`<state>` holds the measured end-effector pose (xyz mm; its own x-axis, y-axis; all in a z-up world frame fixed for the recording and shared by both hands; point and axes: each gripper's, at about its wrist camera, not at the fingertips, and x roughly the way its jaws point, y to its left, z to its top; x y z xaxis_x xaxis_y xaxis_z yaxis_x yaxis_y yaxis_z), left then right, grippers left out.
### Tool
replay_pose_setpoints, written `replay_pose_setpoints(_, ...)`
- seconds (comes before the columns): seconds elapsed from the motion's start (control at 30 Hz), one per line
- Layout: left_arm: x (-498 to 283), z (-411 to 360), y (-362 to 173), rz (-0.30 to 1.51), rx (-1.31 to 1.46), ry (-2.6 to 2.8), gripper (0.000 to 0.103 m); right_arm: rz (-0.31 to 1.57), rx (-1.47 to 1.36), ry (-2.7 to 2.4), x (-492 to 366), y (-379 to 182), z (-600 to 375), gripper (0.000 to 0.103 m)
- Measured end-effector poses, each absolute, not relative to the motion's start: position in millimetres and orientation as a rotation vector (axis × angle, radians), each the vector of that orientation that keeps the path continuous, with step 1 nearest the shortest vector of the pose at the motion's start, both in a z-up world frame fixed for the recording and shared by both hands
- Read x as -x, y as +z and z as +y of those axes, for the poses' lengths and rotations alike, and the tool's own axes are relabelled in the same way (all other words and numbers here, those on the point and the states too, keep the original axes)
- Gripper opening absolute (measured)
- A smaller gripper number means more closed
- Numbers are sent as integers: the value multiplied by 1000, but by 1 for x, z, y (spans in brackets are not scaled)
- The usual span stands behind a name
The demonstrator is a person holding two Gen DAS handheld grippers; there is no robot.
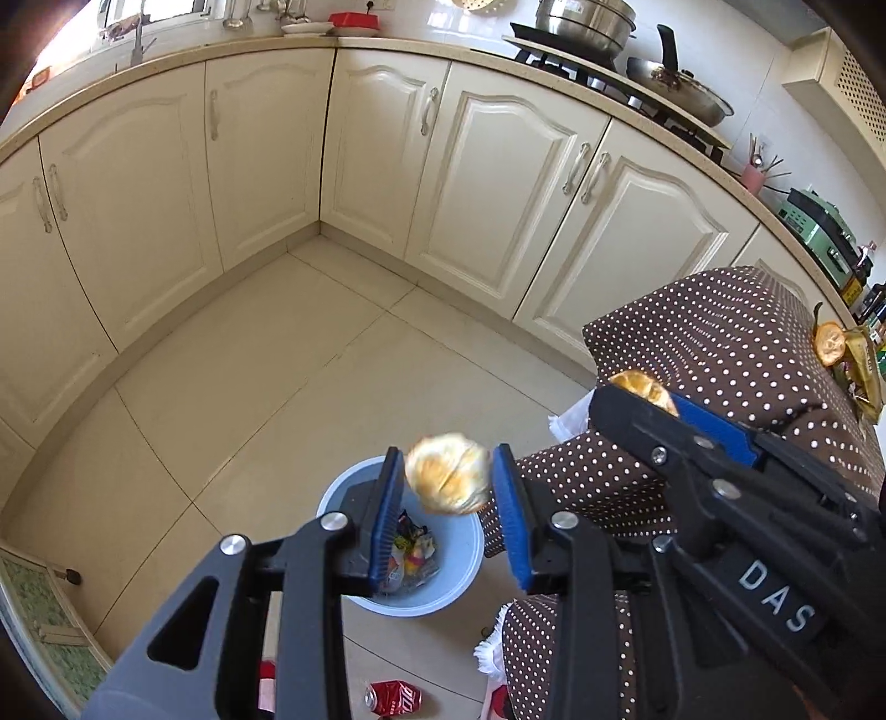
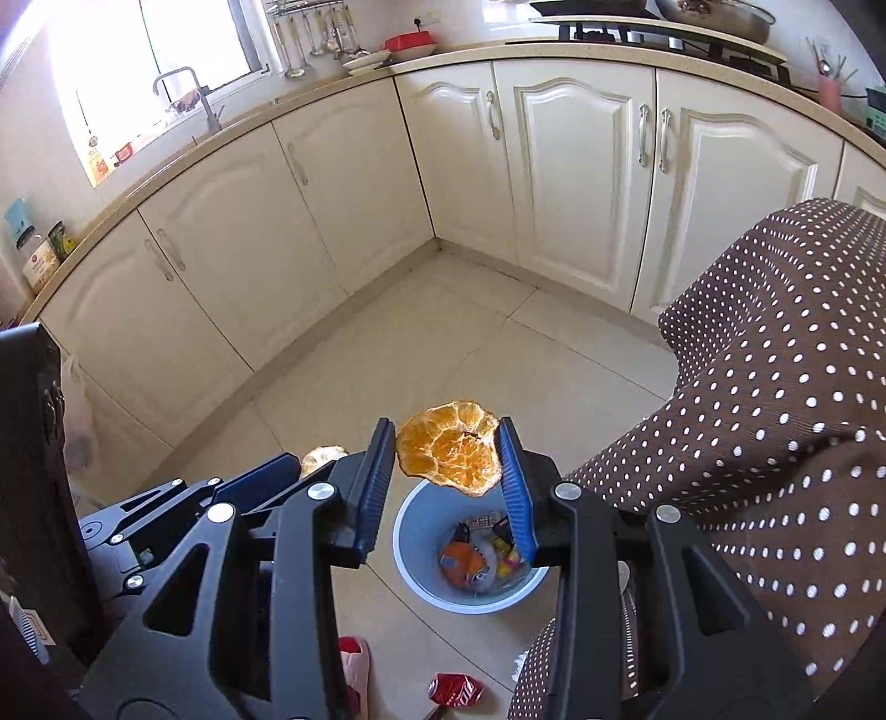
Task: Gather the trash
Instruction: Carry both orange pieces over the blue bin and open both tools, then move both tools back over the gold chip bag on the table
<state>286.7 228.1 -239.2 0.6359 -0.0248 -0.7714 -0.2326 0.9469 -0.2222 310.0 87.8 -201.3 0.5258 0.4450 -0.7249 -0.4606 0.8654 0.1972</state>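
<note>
My left gripper (image 1: pixel 448 473) hangs above a light blue bin (image 1: pixel 338 493) on the floor. A blurred orange peel (image 1: pixel 447 474) sits between its blue pads (image 1: pixel 387 498); the pads stand apart from it, so it looks let go. My right gripper (image 2: pixel 448 454) is shut on a flat orange peel (image 2: pixel 448 454) right above the same bin (image 2: pixel 412 531), which holds wrappers and peel. The right gripper also shows in the left wrist view (image 1: pixel 664 410), to the right. More peel and a gold wrapper (image 1: pixel 847 354) lie on the table at far right.
A table with a brown dotted cloth (image 1: pixel 720 343) stands right of the bin. A crushed red can (image 1: pixel 393 698) lies on the floor near the bin, also in the right wrist view (image 2: pixel 454 689). Cream cabinets (image 1: pixel 277 166) line the corner, with a stove and pans (image 1: pixel 587 27) above.
</note>
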Motion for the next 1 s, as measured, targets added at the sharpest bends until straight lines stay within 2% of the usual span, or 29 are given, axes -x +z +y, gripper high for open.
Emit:
replay_pose_setpoints(0.33, -294, 231, -244, 873, 322, 143, 46, 872, 9, 545, -318, -207, 91, 38)
replay_pose_setpoints(0.87, -291, 242, -246, 875, 305, 171, 46, 869, 12, 569, -322, -211, 104, 38)
replay_pose_setpoints(0.93, -290, 244, -245, 874, 307, 174, 46, 864, 12, 569, -322, -211, 106, 39)
replay_pose_setpoints(1.0, -291, 243, -244, 873, 309, 177, 46, 857, 9, 568, -324, -210, 106, 47)
